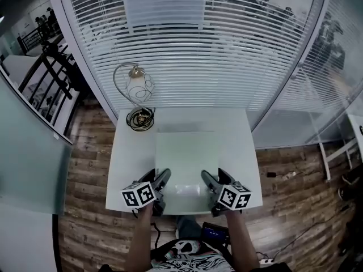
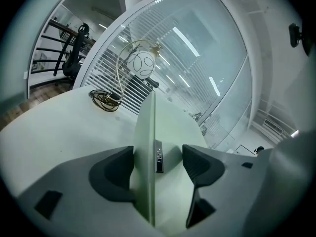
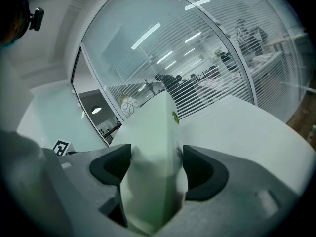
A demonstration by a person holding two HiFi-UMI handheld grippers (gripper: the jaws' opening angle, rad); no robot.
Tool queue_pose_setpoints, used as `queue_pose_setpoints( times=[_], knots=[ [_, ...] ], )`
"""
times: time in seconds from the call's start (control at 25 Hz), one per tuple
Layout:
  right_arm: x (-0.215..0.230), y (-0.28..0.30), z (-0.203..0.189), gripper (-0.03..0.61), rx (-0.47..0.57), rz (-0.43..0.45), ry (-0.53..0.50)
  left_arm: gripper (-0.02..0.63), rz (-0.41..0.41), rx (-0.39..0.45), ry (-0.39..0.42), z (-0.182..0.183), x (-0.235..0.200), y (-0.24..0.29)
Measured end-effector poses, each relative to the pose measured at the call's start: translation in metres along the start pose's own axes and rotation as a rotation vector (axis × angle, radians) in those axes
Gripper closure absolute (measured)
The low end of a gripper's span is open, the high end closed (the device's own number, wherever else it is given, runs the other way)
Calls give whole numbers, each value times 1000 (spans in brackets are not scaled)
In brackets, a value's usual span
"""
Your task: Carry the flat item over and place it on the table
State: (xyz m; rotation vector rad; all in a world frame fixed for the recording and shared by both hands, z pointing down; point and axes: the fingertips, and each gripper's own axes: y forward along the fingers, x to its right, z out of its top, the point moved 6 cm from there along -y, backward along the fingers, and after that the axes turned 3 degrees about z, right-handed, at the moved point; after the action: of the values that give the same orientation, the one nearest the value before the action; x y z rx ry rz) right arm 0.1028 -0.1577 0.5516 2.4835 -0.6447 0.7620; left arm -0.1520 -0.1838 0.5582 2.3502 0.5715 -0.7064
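A curved glass wall with slatted blinds (image 1: 193, 55) is running behind the far side of the bench (image 1: 130, 157), and a wooden floor (image 1: 85, 152) is showing to both sides of the bench. The white bench is carrying everything else.

A pale green flat sheet (image 1: 186, 154) is sitting over the near middle of the bench, its near edge reaching the bench's near edge. No view is showing whether it is resting on the bench top or being held just clear of it.

A lamp (image 1: 138, 86) with a round white shade on a looped wire stem is standing at the far left corner of the bench, well apart from the sheet.

The left tongs (image 1: 163, 180) are reaching in over the bench's near edge at the sheet's near left corner. Their jaws are standing apart with the sheet edge-on between them: the left pad (image 2: 116, 172) is sitting close to the sheet's face, and the right pad (image 2: 200, 167) is standing clear of it.

The right tongs (image 1: 207, 180) are sitting at the sheet's near right corner. Their jaws are also standing apart, and the blurred sheet is filling most of the space between them, with a thin dark gap showing at the right pad (image 3: 202, 174).

A coiled cable (image 1: 140, 119) is lying at the lamp's foot on the bench.

A small dark strip (image 2: 158, 154) is showing on the sheet between the left tongs' jaws.
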Motion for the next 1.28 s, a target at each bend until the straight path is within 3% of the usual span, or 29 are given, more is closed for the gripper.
queue_pose_setpoints(
  times=[1.28],
  knots=[
    [64,29,-38,258,-132,-71,124,308,78,-154,-77,-41,-36,56]
  ],
)
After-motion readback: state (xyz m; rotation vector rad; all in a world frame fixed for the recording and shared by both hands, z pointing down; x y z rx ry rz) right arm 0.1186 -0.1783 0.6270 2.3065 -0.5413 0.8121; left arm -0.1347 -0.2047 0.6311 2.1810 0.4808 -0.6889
